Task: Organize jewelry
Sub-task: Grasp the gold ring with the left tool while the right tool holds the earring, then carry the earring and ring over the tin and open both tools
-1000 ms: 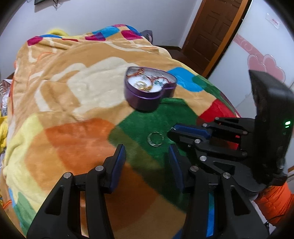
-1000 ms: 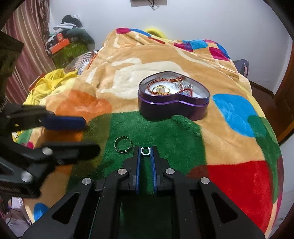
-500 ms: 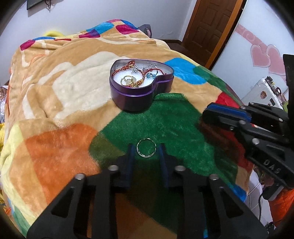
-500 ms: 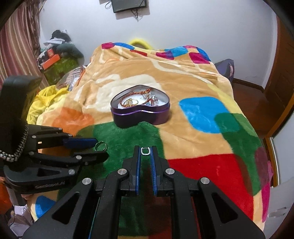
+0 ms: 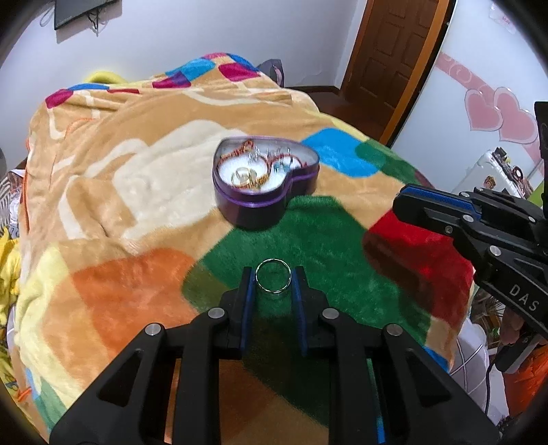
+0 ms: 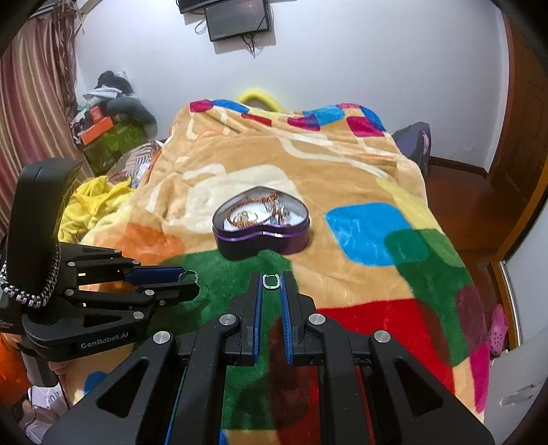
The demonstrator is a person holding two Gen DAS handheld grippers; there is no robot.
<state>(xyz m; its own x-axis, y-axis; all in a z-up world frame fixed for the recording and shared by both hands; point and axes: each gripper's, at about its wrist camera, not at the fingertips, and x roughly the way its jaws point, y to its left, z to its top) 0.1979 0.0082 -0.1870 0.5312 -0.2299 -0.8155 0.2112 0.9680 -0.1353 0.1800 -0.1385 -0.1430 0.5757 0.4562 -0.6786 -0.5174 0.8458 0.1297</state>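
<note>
A purple heart-shaped tin holding bracelets and rings sits open on the colourful blanket; it also shows in the right wrist view. My left gripper is shut on a thin silver ring, held above the green patch in front of the tin. My right gripper is shut on a small silver ring, also lifted above the blanket in front of the tin. Each gripper shows in the other's view, the left and the right.
The bed's blanket drops off at the right toward a wooden floor and a brown door. Yellow cloth and piled boxes and clothes lie left of the bed. A screen hangs on the far wall.
My left gripper closed on the thin ring that lay on the green patch and lifted it. My right gripper rose and drew back from the tin, still holding its small ring.
</note>
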